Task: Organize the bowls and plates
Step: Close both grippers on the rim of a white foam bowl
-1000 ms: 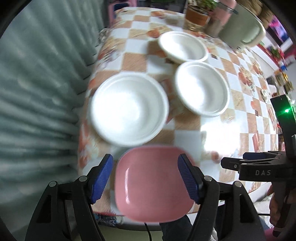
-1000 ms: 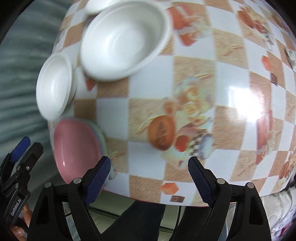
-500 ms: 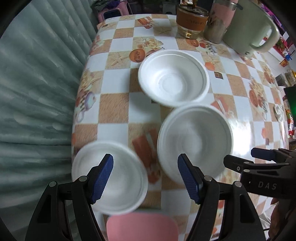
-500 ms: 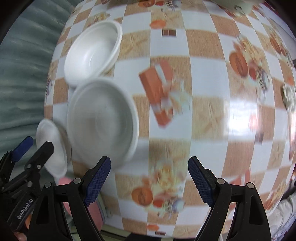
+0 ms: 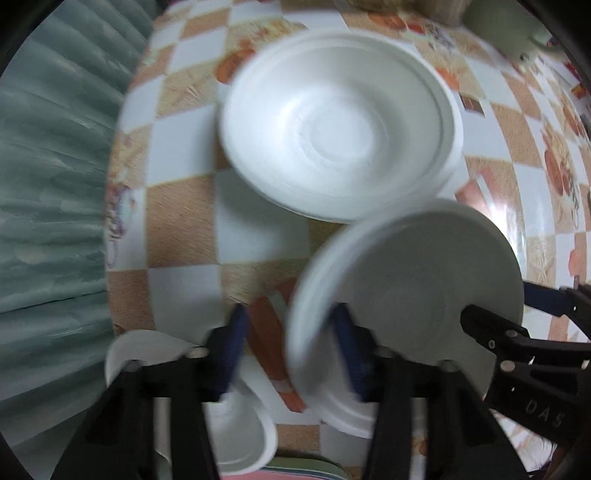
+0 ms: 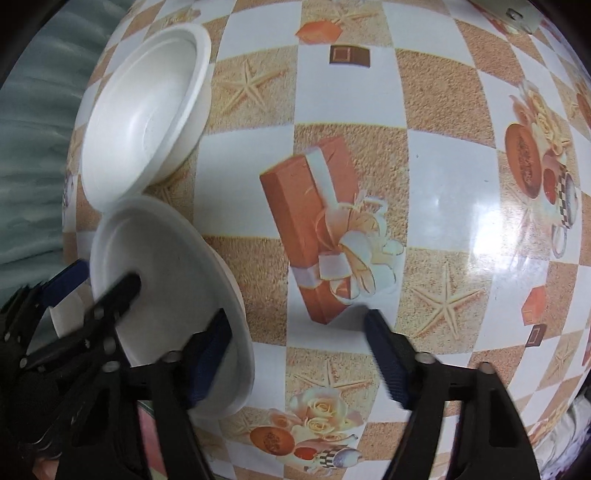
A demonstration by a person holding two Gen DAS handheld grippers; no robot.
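Note:
Two grippers straddle the near white bowl (image 5: 406, 288) on the checked table. My left gripper (image 5: 290, 349) has its right finger inside the bowl and its left finger outside. Its jaws are closing with the bowl's left rim between them, and a gap still shows. My right gripper (image 6: 297, 352) is closing too. Its left finger lies over the same bowl (image 6: 159, 280) and its right finger over the cloth, so the right rim is between them, not pressed. A second white bowl (image 5: 340, 125) stands just beyond. A smaller white bowl (image 5: 236, 424) sits under my left gripper.
A stack of pink and green plates (image 5: 295, 470) peeks in at the near table edge. A cream jug (image 5: 509, 26) stands at the far right. A grey-green curtain (image 5: 48, 184) hangs past the table's left edge. The checked cloth (image 6: 443, 184) lies to the right.
Both grippers moved forward over the table and sank toward the bowls. Both pairs of jaws narrowed. The near white bowl's rims now lie between them; the pink plate slid almost out of view.

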